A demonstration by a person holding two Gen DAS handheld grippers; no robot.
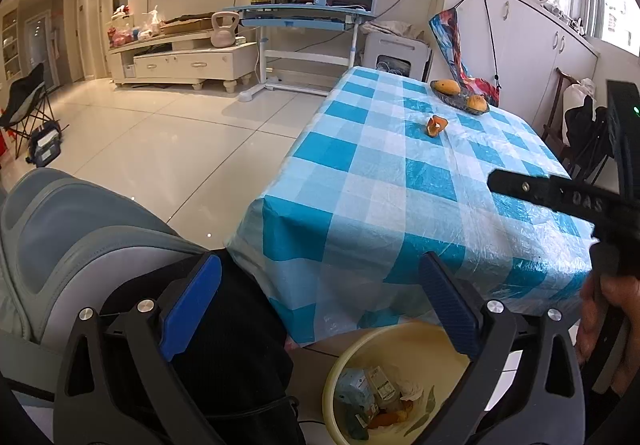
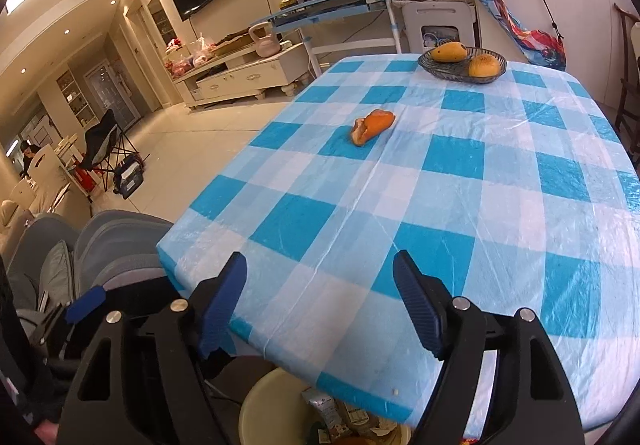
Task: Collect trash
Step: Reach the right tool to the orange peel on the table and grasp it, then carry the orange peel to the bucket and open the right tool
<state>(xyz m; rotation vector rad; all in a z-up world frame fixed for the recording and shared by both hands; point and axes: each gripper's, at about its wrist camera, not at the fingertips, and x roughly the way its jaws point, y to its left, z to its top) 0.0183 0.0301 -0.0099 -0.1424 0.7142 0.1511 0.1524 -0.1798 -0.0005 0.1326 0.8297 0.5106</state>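
On the worktop [image 2: 440, 173] lies a light, soft, curled peel [image 2: 372, 125]; pinch its thick middle. Both tools, left [image 1: 320, 301] and right [image 2: 320, 301], gape empty.

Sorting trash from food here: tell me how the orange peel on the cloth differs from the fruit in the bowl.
The peel is a torn, curled scrap showing pale inside; the fruit are whole and rounded. The peel lies alone on the bare tablecloth mid-table; the fruit sit in a dark bowl near the far edge. Both are orange-yellow.
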